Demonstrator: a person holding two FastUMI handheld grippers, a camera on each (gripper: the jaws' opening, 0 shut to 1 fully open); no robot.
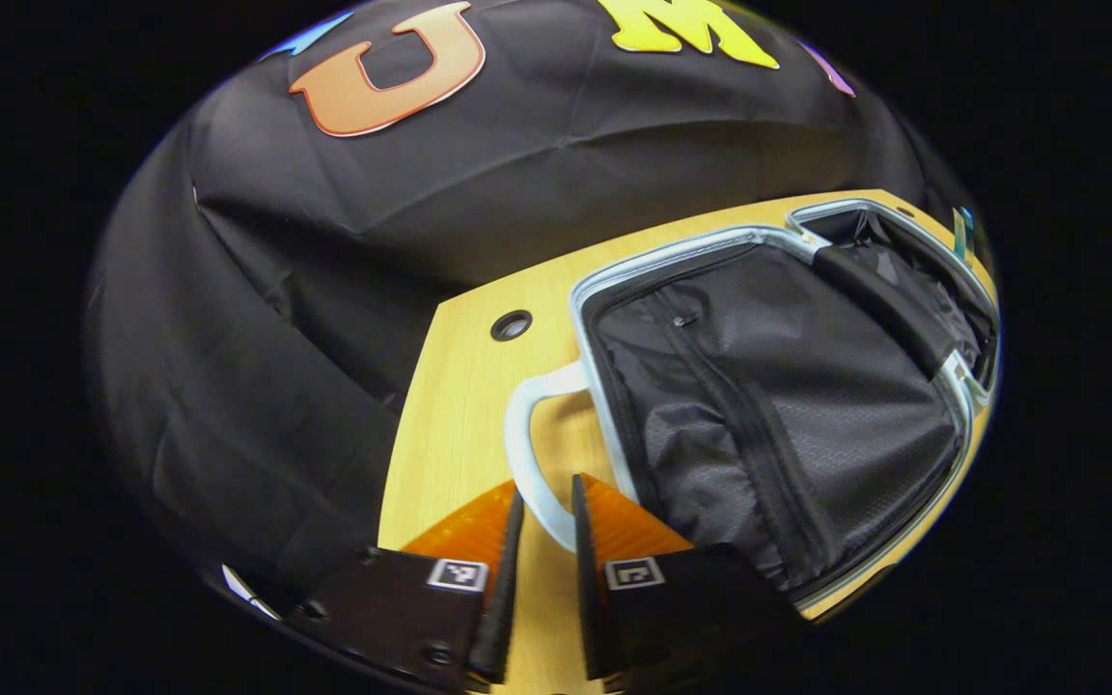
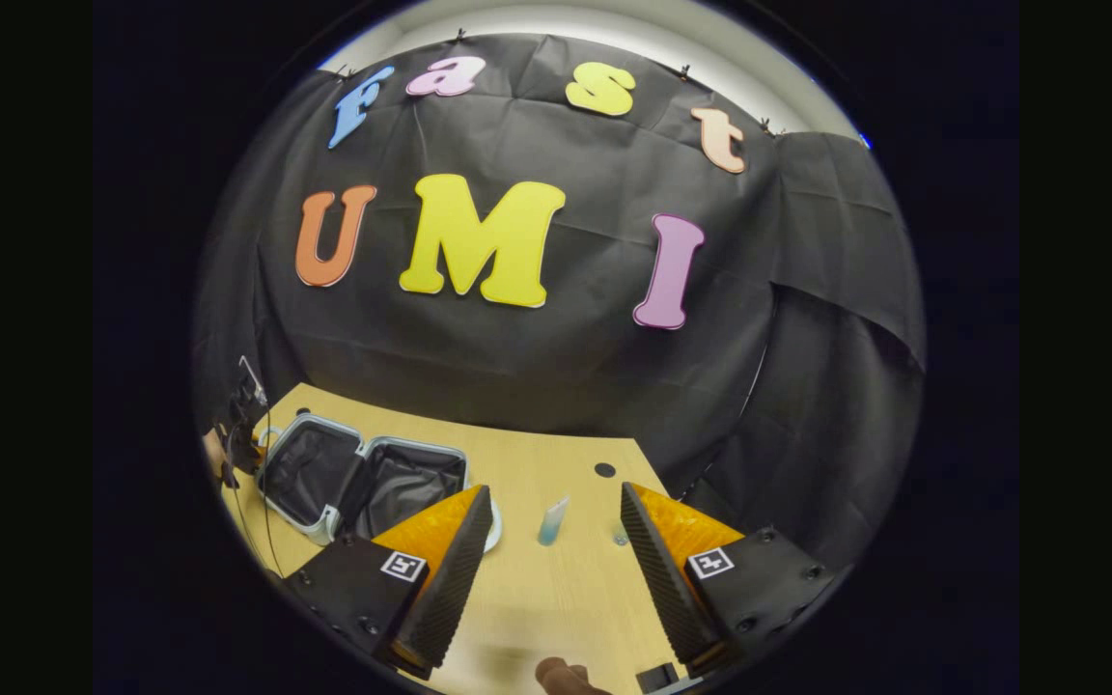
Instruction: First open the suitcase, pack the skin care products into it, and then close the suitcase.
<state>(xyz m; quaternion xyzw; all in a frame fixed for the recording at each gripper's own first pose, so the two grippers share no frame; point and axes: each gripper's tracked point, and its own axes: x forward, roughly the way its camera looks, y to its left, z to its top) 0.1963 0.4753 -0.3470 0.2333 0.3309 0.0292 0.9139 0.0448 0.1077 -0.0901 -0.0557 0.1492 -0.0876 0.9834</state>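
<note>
I see the suitcase [image 1: 778,405] lying open on the tabletop [image 1: 464,405], both halves spread flat with their dark lining facing up. In the left gripper view the nearer half shows a zipped mesh panel, and the pale carry handle [image 1: 529,439] sticks out from the suitcase's side toward my left gripper [image 1: 546,497]. That gripper's jaws stand on either side of the handle's curve with only a narrow gap between them; I cannot tell whether they actually press on it. Just beyond the handle, a small round hole [image 1: 511,325] sits in the tabletop.

In the right gripper view the suitcase [image 2: 363,478] lies at the left end of the tabletop [image 2: 556,589], and a small bluish bottle [image 2: 552,521] lies on the wood to the right of it, apart from the suitcase. My right gripper [image 2: 556,502] hangs above the tabletop on that same side, its jaws spread wide with nothing between them, the bottle showing in the gap farther off. At the far side of the suitcase I can make out a hand [image 2: 218,454] with the other gripper.
</note>
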